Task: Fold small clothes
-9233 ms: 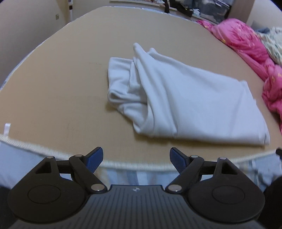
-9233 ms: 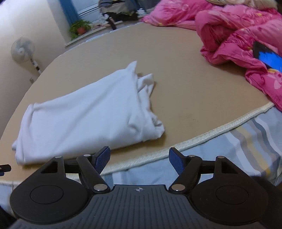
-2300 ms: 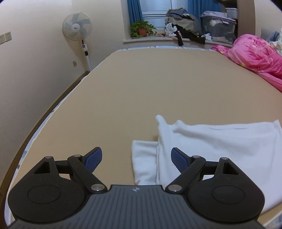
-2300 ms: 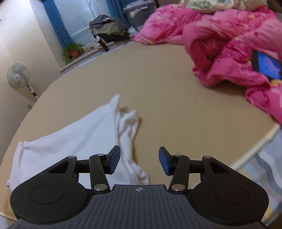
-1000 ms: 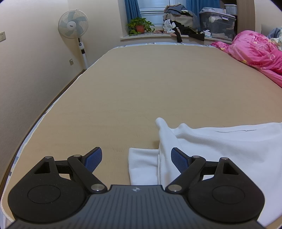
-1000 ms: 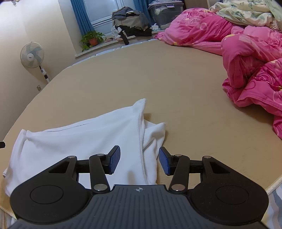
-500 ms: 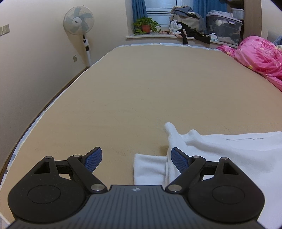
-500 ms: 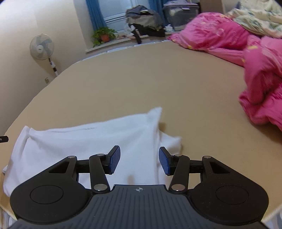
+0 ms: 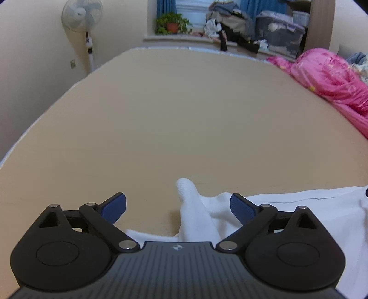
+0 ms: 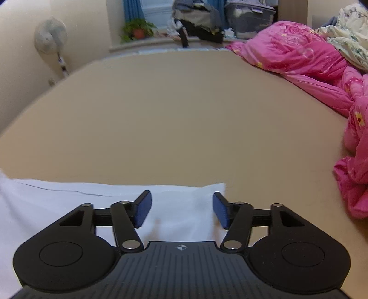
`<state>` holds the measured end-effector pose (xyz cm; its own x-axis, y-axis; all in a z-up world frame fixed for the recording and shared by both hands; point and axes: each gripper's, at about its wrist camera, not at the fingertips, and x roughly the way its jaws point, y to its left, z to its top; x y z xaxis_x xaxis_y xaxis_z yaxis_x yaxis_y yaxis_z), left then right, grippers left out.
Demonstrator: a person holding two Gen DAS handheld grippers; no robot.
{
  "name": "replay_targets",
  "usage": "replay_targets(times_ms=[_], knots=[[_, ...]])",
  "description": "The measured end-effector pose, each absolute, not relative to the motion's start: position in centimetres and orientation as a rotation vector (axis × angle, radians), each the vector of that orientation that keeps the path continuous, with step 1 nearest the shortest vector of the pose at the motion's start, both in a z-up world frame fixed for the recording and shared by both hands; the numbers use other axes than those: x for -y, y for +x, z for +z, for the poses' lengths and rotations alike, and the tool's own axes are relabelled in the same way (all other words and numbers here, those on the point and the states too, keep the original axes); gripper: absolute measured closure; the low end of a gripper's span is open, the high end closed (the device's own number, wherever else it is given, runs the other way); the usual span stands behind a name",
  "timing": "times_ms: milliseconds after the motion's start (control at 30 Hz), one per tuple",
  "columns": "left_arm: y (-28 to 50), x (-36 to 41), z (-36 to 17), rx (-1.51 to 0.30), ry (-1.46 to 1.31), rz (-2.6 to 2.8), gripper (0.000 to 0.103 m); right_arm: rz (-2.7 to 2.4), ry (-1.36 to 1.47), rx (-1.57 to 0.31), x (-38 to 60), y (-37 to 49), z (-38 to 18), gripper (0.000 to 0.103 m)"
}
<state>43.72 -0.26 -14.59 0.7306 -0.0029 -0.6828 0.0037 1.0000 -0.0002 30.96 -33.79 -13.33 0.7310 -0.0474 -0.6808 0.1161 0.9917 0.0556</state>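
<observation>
A white folded garment (image 9: 299, 214) lies on the tan bed surface (image 9: 184, 115), near its front edge. In the left wrist view one end of it rises in a soft peak (image 9: 184, 186) between the fingers of my left gripper (image 9: 178, 203). The jaws stand wide and are opening, and the pads do not touch the cloth. In the right wrist view the garment (image 10: 57, 202) lies flat, and its far right corner (image 10: 220, 187) sits just beyond my right gripper (image 10: 181, 208). Those jaws are opening too, over the cloth without pressing on it.
A pink quilt (image 10: 310, 62) is heaped along the right side of the bed, also seen as the pink quilt (image 9: 329, 76) in the left view. A standing fan (image 9: 85, 20), a potted plant (image 9: 171, 24), piled clothes and a storage box (image 9: 278, 34) stand at the far wall.
Both grippers have moved in over the garment, which now runs under their fingers. The right view has swung left, away from the quilt. Both pairs of jaws stand wider.
</observation>
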Motion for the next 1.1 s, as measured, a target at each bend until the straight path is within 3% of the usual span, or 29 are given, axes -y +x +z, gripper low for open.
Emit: replay_targets(times_ms=[200,233,267,300,333,367,433,467,633,733,767,800,833,867,933,1000,1033,1067,1100], knots=[[45.3,-0.3,-15.8,-0.783,-0.068,0.011,0.004,-0.048,-0.001,-0.757,33.1,31.6,-15.0,0.043],[45.3,-0.4,-15.7,-0.781,-0.071,0.009,0.006,-0.034,-0.014,-0.754,33.0,31.7,-15.3,0.048],[45.2,-0.4,-15.7,-0.777,-0.072,0.005,0.009,-0.022,-0.026,-0.747,32.8,31.6,-15.4,0.068],[45.2,-0.4,-15.6,-0.770,-0.069,-0.001,0.022,-0.006,-0.043,-0.732,32.6,31.5,-15.5,0.079],[45.2,-0.4,-15.5,-0.764,-0.060,-0.006,0.044,0.002,-0.059,-0.708,32.4,31.3,-15.4,0.100],[45.2,-0.5,-15.5,-0.766,-0.055,-0.009,0.053,-0.006,-0.065,-0.689,32.2,31.0,-15.1,0.103],[45.2,-0.6,-15.3,-0.767,-0.041,0.011,0.086,-0.011,-0.010,-0.629,32.7,30.4,-14.1,0.103],[45.2,-0.7,-15.2,-0.760,-0.030,0.027,0.091,-0.014,0.018,-0.603,33.1,30.0,-13.5,0.103],[44.2,-1.6,-14.1,-0.686,-0.066,0.029,0.093,-0.063,0.094,-0.531,35.3,29.2,-11.8,0.103],[44.3,-1.6,-14.2,-0.687,-0.059,0.020,0.088,-0.069,0.138,-0.592,36.4,30.4,-12.2,0.099],[44.4,-1.6,-14.4,-0.697,-0.062,0.006,0.083,-0.053,0.178,-0.631,36.7,30.8,-12.6,0.084],[44.6,-1.7,-14.5,-0.713,-0.069,-0.001,0.071,-0.041,0.219,-0.674,37.0,31.1,-13.0,0.070],[44.8,-1.8,-14.8,-0.733,-0.077,-0.006,0.062,-0.041,0.239,-0.690,36.9,31.1,-13.4,0.048],[44.9,-1.7,-15.0,-0.742,-0.083,-0.008,0.059,-0.043,0.239,-0.694,36.7,31.0,-13.9,0.045],[45.0,-1.6,-15.5,-0.760,-0.080,-0.009,0.054,-0.055,0.176,-0.705,35.8,30.8,-14.8,0.047],[45.0,-1.5,-16.1,-0.773,-0.068,-0.009,0.059,-0.047,0.109,-0.710,35.1,30.7,-15.6,0.064],[45.0,-1.4,-16.3,-0.765,-0.054,-0.010,0.086,-0.046,0.082,-0.707,34.8,30.7,-15.8,0.093],[45.0,-1.2,-16.4,-0.762,-0.043,-0.019,0.098,-0.059,0.060,-0.700,34.7,30.6,-15.7,0.100],[45.0,-1.1,-16.5,-0.766,-0.038,-0.029,0.097,-0.052,0.073,-0.692,34.7,30.6,-15.5,0.103]])
